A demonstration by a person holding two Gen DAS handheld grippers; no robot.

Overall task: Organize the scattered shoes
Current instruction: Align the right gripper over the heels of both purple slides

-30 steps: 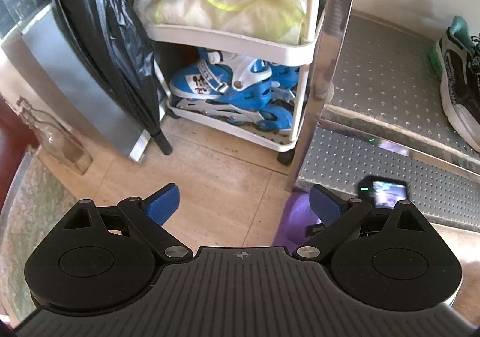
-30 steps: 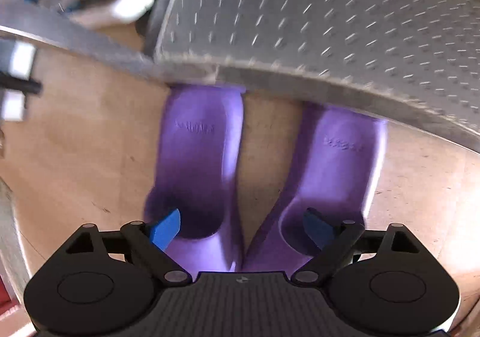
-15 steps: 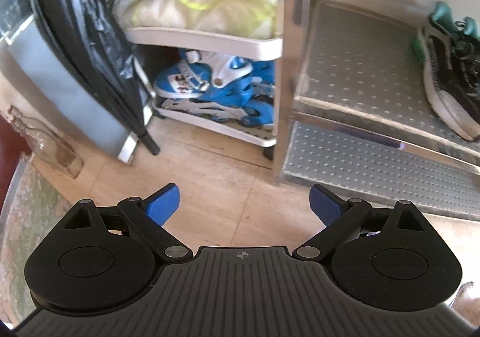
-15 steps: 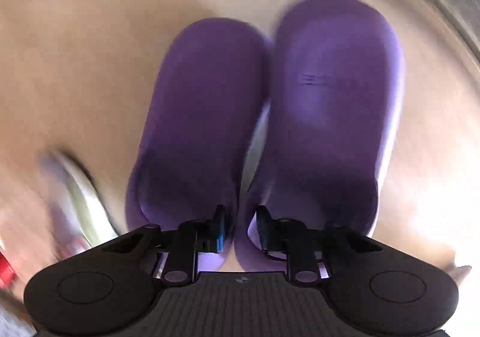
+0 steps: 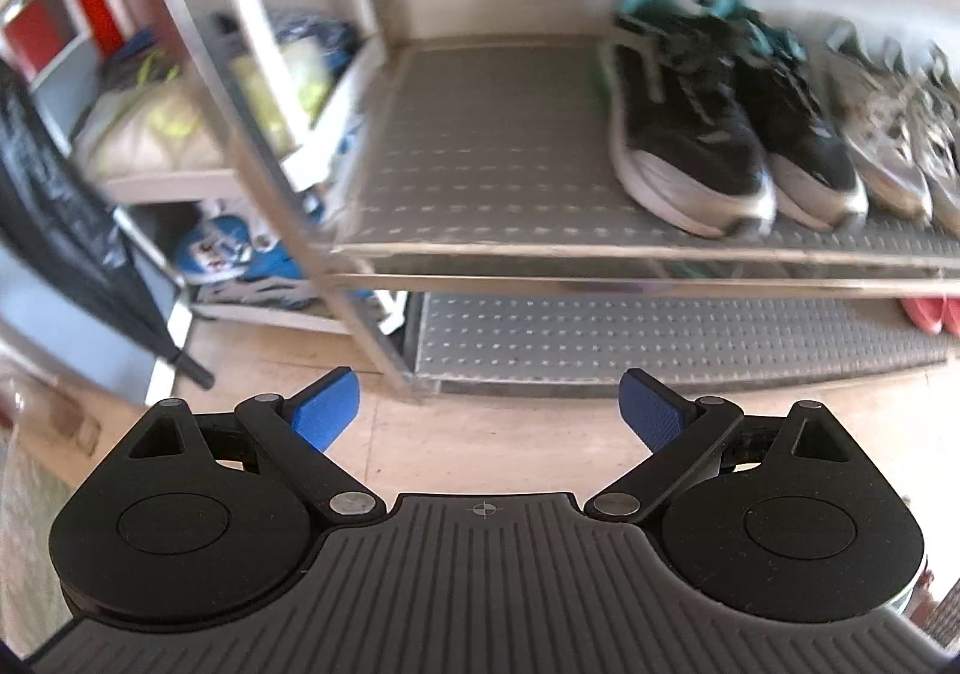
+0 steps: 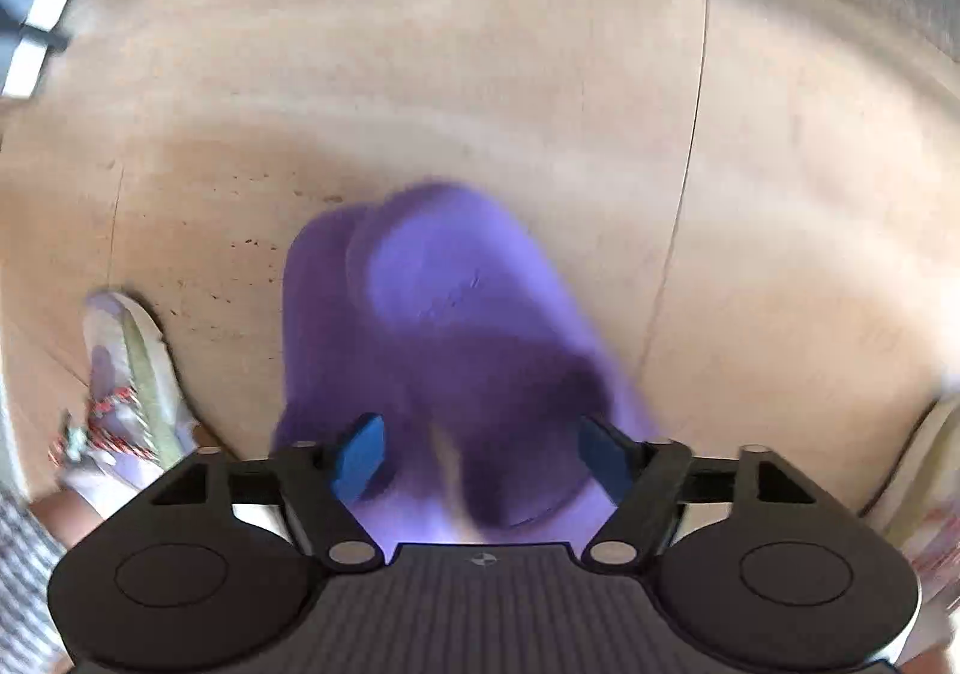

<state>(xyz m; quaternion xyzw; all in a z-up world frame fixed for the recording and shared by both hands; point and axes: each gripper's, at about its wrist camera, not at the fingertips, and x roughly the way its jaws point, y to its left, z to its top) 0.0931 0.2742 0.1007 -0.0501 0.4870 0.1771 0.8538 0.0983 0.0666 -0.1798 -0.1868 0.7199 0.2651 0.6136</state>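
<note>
Right gripper (image 6: 480, 455) jaws are opening around the purple slippers (image 6: 444, 350) above the floor (image 6: 480, 74), left gripper (image 5: 487, 410) released and empty; recommend regripping both slippers together before shelving.

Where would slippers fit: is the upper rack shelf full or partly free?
Partly free. The upper shelf holds black sneakers and grey sneakers at its right; its left half is bare.

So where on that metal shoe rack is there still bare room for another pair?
The upper studded metal shelf is bare from its left post to the black sneakers with teal collars; right of them, grey sneakers crowd the shelf. The lower studded shelf is bare up to the pink shoes at far right.
</note>
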